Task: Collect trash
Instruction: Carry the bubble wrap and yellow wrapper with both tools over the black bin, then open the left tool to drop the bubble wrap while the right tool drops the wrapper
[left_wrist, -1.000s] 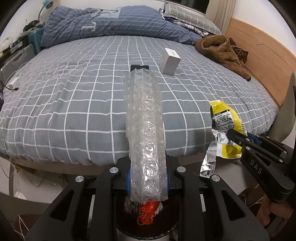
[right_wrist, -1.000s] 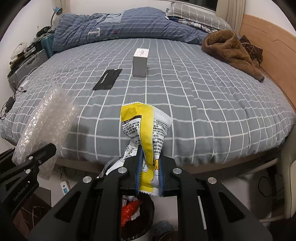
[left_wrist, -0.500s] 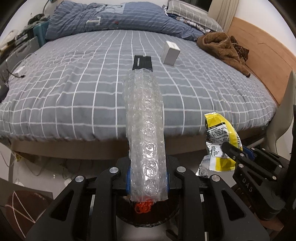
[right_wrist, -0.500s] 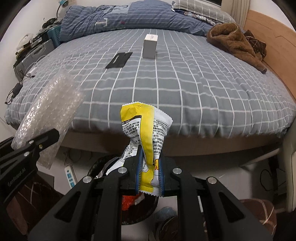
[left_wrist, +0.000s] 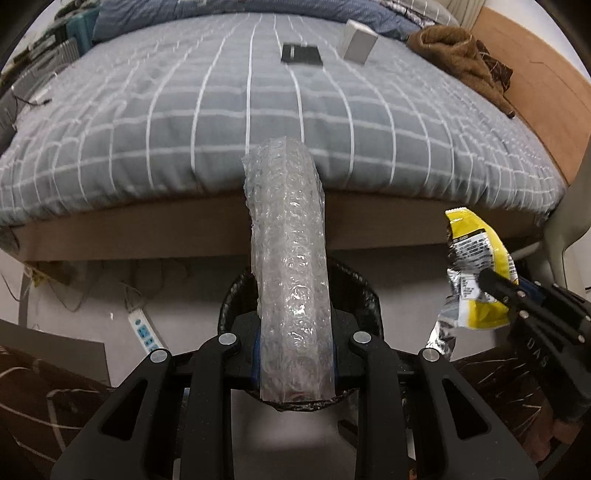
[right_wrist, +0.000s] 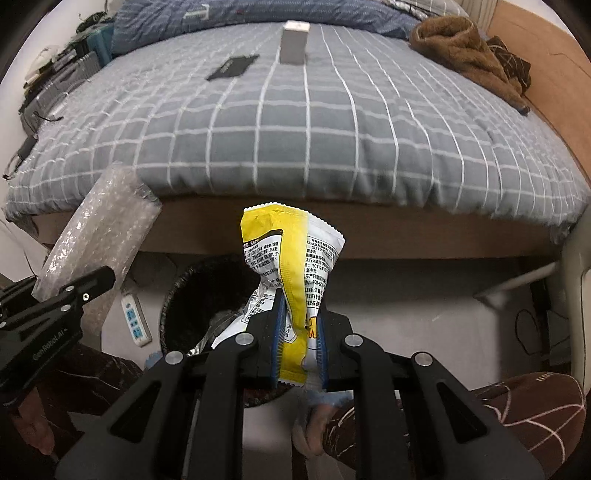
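Where bubble wrap (left_wrist: 291, 280) crosses, bin (left_wrist: 369, 295) interior hidden.

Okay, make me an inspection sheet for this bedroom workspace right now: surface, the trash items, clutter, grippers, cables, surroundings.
Surface: grey checked bed cover, a duvet bunched at the far end.
Job's things: bubble wrap and yellow snack wrapper, both held above the floor; black trash bin below the bed's edge.
Clutter: white box, flat black item and brown garment on the bed.
Grippers: left hand-held gripper shut on the bubble wrap, over the bin; right hand-held gripper shut on the snack wrapper.
Cables: white power strip on the floor, loose cords under the bed.
Surroundings: wooden headboard panel at right; stacked gear at far left.
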